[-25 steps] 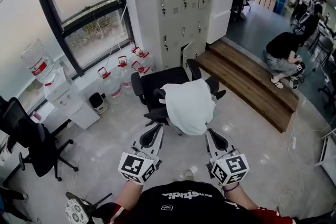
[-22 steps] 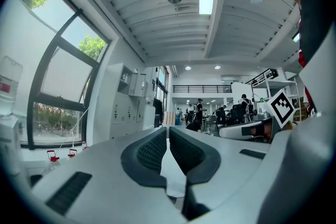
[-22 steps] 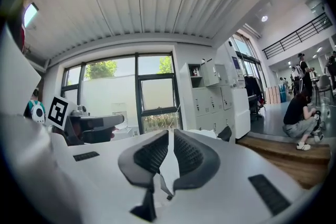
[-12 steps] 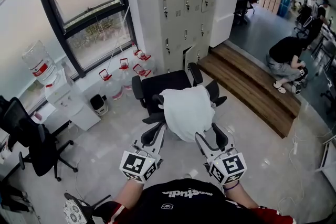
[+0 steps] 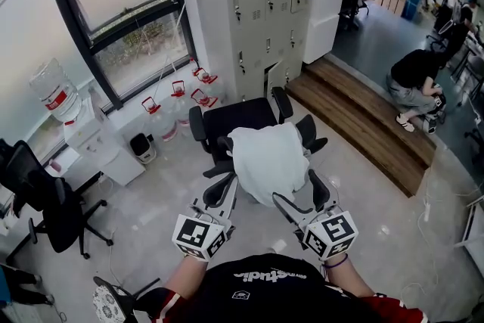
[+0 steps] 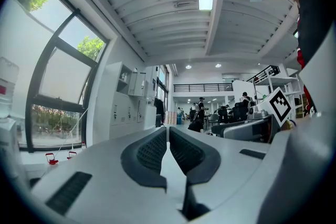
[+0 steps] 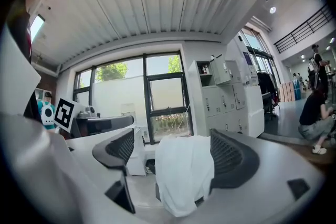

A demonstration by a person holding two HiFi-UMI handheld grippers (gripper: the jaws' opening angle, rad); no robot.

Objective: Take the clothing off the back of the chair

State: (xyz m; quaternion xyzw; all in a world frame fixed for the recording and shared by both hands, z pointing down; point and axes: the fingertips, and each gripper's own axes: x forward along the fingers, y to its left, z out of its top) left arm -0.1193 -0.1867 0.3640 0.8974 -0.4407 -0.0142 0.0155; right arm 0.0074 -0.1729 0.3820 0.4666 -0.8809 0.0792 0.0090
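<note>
A white garment (image 5: 268, 161) is draped over the backrest of a black office chair (image 5: 240, 119) in the middle of the head view. My right gripper (image 5: 299, 191) is level at the garment's lower right edge and its jaws are opening. In the right gripper view the garment (image 7: 184, 178) shows in the gap of the right gripper (image 7: 172, 139), just ahead of the jaws, and the pads do not touch it. My left gripper (image 5: 222, 185) is at the garment's lower left, beside the chair's armrest. The left gripper (image 6: 168, 132) is shut with nothing in it.
A second black chair (image 5: 41, 200) stands at the left. Water bottles (image 5: 53, 91) and jugs (image 5: 172, 96) line the window wall. Grey lockers (image 5: 265, 4) rise behind the chair. A wooden step (image 5: 363, 121) runs to the right, where a person (image 5: 414, 79) crouches.
Both grippers have moved forward to the chair's back. The right gripper's jaws, shut a second ago, have spread wide. The left gripper has stayed shut.
</note>
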